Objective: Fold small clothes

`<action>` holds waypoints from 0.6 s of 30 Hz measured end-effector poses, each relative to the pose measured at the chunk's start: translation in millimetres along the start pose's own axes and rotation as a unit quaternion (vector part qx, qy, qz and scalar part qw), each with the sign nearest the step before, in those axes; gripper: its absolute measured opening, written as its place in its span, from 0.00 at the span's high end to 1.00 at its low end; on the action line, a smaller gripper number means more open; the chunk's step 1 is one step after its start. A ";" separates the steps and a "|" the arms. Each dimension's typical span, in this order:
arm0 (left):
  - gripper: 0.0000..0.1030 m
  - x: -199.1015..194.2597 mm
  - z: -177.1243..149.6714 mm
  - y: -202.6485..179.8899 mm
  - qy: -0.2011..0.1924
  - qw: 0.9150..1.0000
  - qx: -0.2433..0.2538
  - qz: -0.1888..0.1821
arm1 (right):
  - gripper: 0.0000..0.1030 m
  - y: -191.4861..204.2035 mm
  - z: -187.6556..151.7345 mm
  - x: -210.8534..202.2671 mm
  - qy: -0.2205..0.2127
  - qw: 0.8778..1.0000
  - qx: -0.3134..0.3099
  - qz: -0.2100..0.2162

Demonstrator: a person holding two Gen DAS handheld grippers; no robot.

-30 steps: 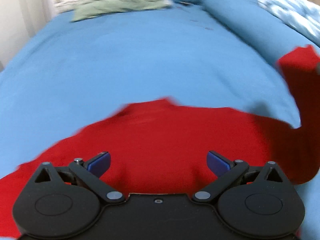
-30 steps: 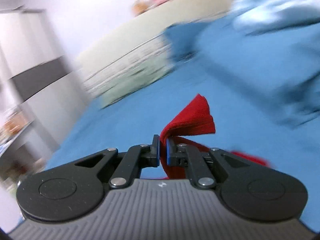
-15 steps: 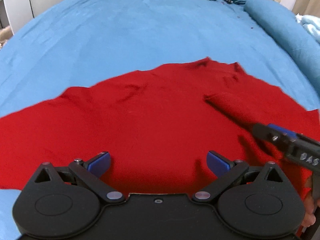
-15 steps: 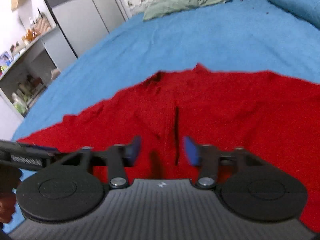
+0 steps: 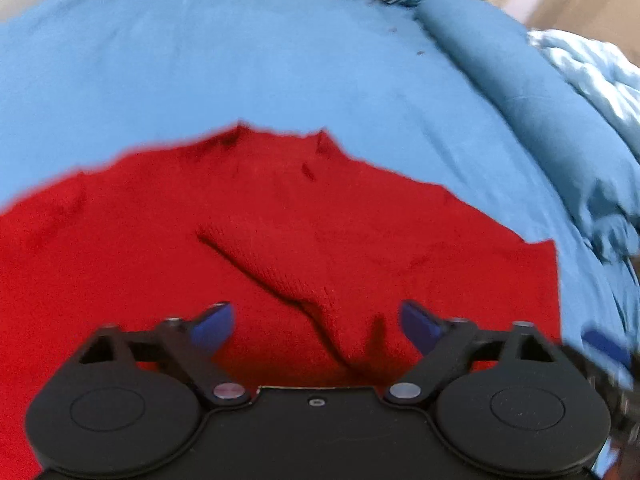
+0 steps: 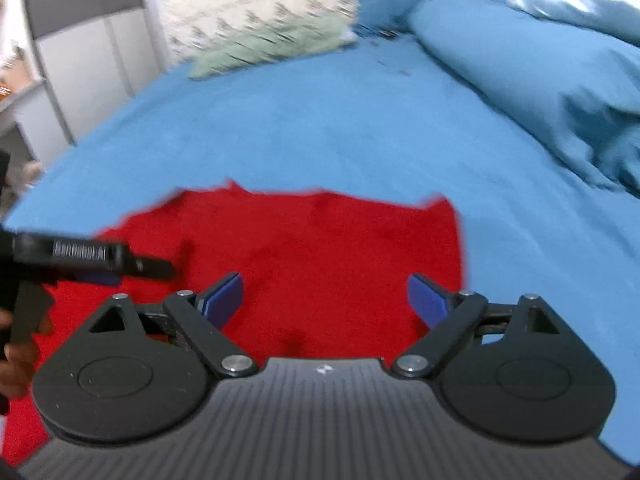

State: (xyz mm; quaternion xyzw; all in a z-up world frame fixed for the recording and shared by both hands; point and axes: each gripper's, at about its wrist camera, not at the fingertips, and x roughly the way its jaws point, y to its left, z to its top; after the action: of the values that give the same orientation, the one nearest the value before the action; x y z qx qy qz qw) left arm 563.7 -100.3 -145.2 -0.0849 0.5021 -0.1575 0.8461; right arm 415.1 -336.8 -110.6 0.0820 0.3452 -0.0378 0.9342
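A red knitted garment lies spread on the blue bed sheet. A folded-in part makes a ridge running toward my left gripper, which is open and empty just above the cloth. In the right wrist view the garment shows its right edge and far corner. My right gripper is open and empty over it. The left gripper's side shows at the left of the right wrist view.
A rolled blue duvet and a pale blue quilt lie along the right side. A green pillow sits at the head of the bed. A grey-and-white wardrobe stands at the left.
My right gripper let go of the lifted red part, which now lies folded over the garment, and opened wide. Both grippers have drawn back.
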 end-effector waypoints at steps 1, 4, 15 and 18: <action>0.32 10.9 -0.3 2.9 0.007 1.000 -0.015 0.001 | 0.00 -2.1 -4.7 3.1 0.005 1.000 0.004 -0.011; 0.49 17.2 1.8 7.6 -0.013 1.000 -0.023 0.014 | 0.00 -17.5 -20.8 7.2 0.022 0.999 0.037 -0.028; 0.62 6.9 -9.3 34.5 -0.046 0.994 -0.088 -0.039 | 0.00 -45.4 -50.1 0.0 0.042 0.994 0.096 -0.044; 0.90 6.2 -1.8 30.0 -0.057 0.994 -0.088 -0.029 | 0.00 -40.4 -46.0 8.1 0.041 0.995 0.071 -0.052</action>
State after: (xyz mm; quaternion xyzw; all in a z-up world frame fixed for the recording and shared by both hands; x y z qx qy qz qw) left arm 570.3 -74.5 -160.2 -0.1820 0.4628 -0.1318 0.8575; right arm 386.7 -368.4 -155.4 0.1315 0.3833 -0.1070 0.9079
